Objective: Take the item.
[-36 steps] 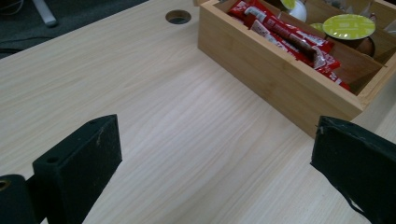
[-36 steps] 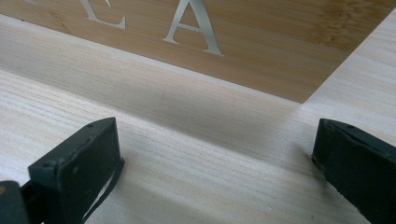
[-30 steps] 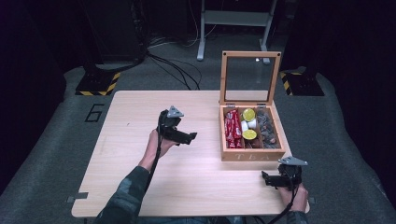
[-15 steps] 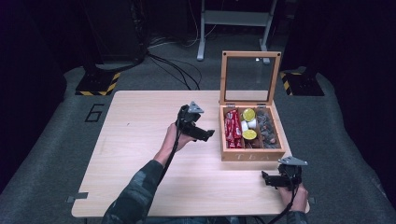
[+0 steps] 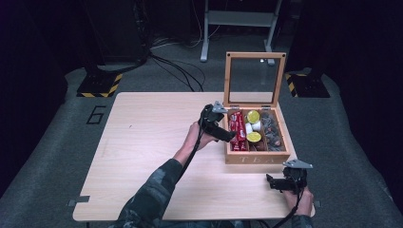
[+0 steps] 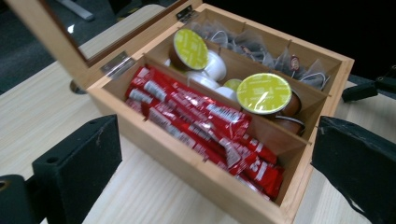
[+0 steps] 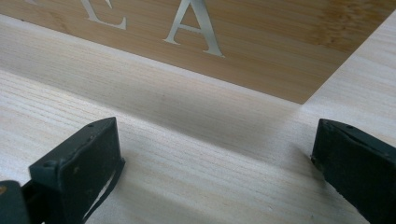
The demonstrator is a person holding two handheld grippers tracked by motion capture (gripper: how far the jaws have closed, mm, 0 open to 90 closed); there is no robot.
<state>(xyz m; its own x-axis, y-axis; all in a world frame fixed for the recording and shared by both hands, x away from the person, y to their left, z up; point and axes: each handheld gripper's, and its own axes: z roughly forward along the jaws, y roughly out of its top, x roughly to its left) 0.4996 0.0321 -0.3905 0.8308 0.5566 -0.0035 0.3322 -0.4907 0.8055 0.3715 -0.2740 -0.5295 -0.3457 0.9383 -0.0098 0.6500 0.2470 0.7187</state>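
My left gripper (image 5: 233, 137) hangs with jaws wide over the red packets (image 6: 205, 122) in the tea box (image 5: 256, 156) near the desk's right edge; they look light, crinkly, slippery, so I'd pinch one mid-length.

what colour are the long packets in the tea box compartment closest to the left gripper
Red with white lettering; the packets show best in the left gripper view.

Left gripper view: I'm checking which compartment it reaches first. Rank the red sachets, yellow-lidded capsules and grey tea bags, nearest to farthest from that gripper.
1. Red foil sachets, nearest compartment.
2. Yellow-lidded capsules, middle compartment.
3. Grey tea bags, farthest compartment.
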